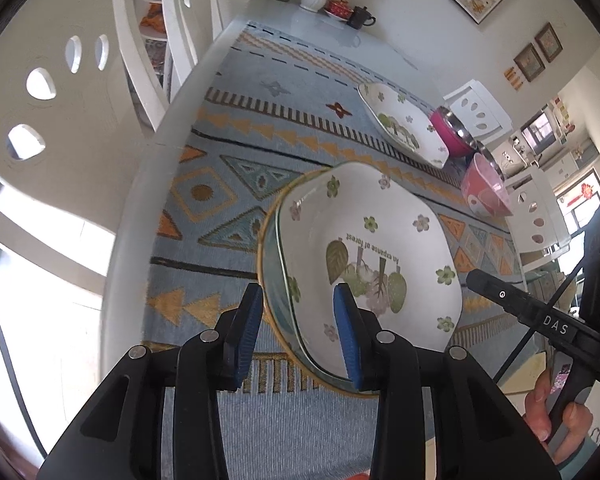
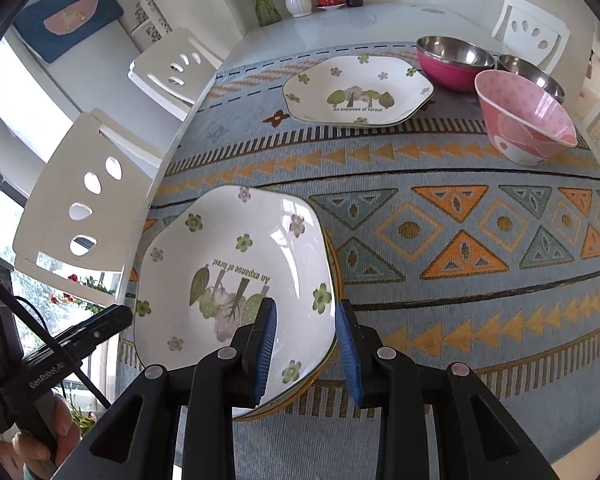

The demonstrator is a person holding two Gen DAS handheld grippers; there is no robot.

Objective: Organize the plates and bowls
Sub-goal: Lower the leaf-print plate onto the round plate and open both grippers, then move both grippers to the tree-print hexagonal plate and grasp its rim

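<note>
At the near left edge of the surface [image 1: 260, 8], the left-wrist view shows the left claw [image 1: 300, 320] straddling the rim of the near floral plate [image 1: 364, 248], one blue pad outside and one inside the dish; whether the pads actually press the rim I cannot tell. That plate sits on a green-rimmed dish [image 1: 274, 280] beneath it, so a pinch could catch both rims or drag the lower one along the patterned cloth [image 1: 220, 200]. From the right wrist, the right claw [image 2: 306, 344] straddles the same plate's near right rim, and again I cannot tell whether it clenches. Glazed ceramic is slick; with uneven lifting the plate could tilt and slip. The second floral plate [image 2: 358, 90], pink steel bowl [image 2: 454, 62] and pink patterned bowl [image 2: 526, 116] wait at the far right.
</note>
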